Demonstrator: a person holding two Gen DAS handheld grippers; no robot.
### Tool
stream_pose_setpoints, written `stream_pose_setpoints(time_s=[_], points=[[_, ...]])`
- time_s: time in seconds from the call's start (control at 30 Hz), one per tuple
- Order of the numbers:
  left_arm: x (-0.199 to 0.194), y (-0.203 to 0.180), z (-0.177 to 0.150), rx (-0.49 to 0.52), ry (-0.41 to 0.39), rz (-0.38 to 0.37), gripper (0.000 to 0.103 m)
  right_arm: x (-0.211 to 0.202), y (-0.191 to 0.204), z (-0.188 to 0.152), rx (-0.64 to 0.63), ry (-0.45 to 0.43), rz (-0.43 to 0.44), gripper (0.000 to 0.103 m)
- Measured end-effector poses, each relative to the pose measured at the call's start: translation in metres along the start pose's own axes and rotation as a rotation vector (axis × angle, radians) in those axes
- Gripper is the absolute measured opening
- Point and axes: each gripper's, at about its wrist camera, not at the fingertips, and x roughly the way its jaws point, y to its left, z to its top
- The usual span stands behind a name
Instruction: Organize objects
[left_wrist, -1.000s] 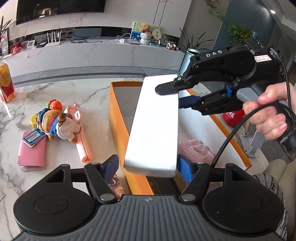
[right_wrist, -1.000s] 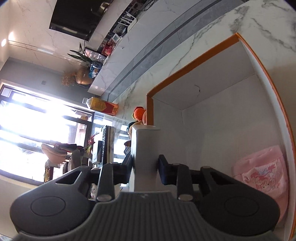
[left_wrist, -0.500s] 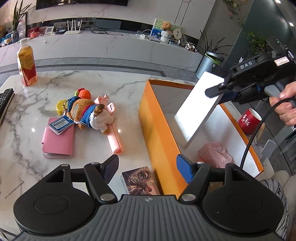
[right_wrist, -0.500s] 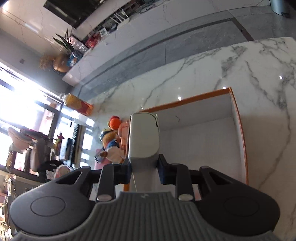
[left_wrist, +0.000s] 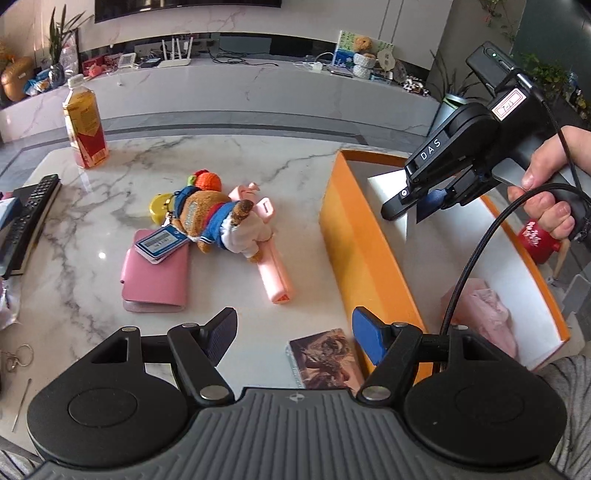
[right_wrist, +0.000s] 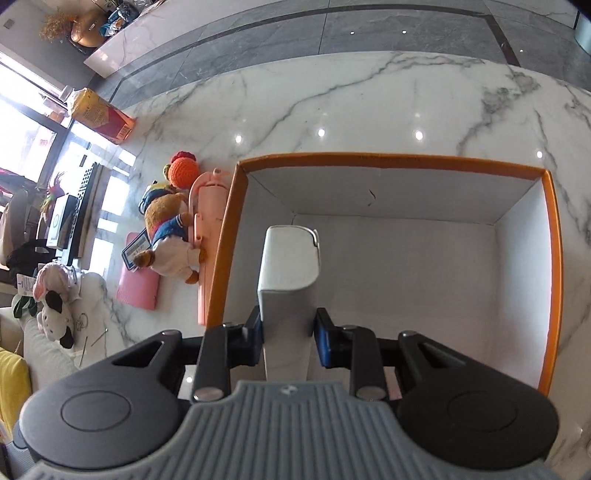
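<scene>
Right tool (right_wrist: 288, 341): we see it pinching a white box (right_wrist: 290, 266) by its sides, the box held over the inside of the orange box (right_wrist: 391, 161); in the left wrist view the same tool (left_wrist: 419, 206) sits above that orange box (left_wrist: 360, 243) with the white box (left_wrist: 388, 184) partly hidden behind it.
Left tool (left_wrist: 293, 334): spread wide with nothing between its fingers, just beside the orange box's near left corner, over the counter (left_wrist: 258, 162).
Pink cloth (left_wrist: 484, 306): we find it lying inside the orange box, at the near end.
Card (left_wrist: 325, 358): flat on the counter, touching or nearly touching the orange box's outer left wall; we cannot tell which.
Plush bear (left_wrist: 218, 225): left of the orange box, lying across a pink tube (left_wrist: 273, 266) and overlapping a pink wallet (left_wrist: 155, 277).
Bottle (left_wrist: 85, 129): upright, well left of the orange box, at the far side.
Remote (left_wrist: 27, 218): far left of the orange box.
</scene>
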Motion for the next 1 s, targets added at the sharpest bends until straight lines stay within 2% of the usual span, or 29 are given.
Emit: stream_pose_setpoints(time_s=[0.2, 0.3, 0.37, 0.43, 0.53, 0.67, 0.7, 0.77, 0.83, 0.9, 0.97, 1.0], points=[[0.015, 0.017, -0.001, -0.08, -0.005, 0.174, 0.081, 0.026, 0.032, -0.002, -0.073, -0.026, -0.104, 0.03], [0.021, 0.028, -0.001, -0.142, -0.007, 0.225, 0.081, 0.036, 0.03, -0.004, -0.05, -0.024, -0.106, 0.03], [0.024, 0.03, -0.002, -0.149, 0.007, 0.251, 0.081, 0.04, 0.024, -0.006, -0.014, -0.022, -0.092, 0.03], [0.024, 0.029, -0.002, -0.141, 0.012, 0.255, 0.081, 0.046, 0.018, -0.01, 0.011, -0.007, -0.068, 0.03], [0.025, 0.023, -0.002, -0.125, 0.013, 0.237, 0.081, 0.053, 0.003, -0.014, 0.106, 0.032, 0.033, 0.031], [0.028, 0.018, -0.004, -0.112, 0.027, 0.222, 0.081, 0.054, -0.003, -0.02, 0.146, 0.015, 0.077, 0.033], [0.029, 0.018, -0.004, -0.111, 0.031, 0.222, 0.081, 0.054, -0.008, -0.022, 0.182, 0.021, 0.123, 0.041], [0.03, 0.019, -0.004, -0.116, 0.039, 0.223, 0.081, 0.048, -0.019, -0.03, 0.254, 0.022, 0.171, 0.048], [0.03, 0.021, -0.004, -0.125, 0.043, 0.224, 0.081, 0.033, -0.024, -0.037, 0.233, -0.013, 0.209, 0.067], [0.031, 0.022, -0.004, -0.135, 0.047, 0.224, 0.081, 0.014, -0.025, -0.047, 0.183, -0.062, 0.194, 0.074], [0.031, 0.023, -0.004, -0.141, 0.048, 0.225, 0.081, -0.004, -0.021, -0.055, 0.095, -0.13, 0.131, 0.074], [0.031, 0.022, -0.004, -0.142, 0.047, 0.227, 0.081, -0.01, -0.015, -0.06, 0.032, -0.159, 0.079, 0.067]])
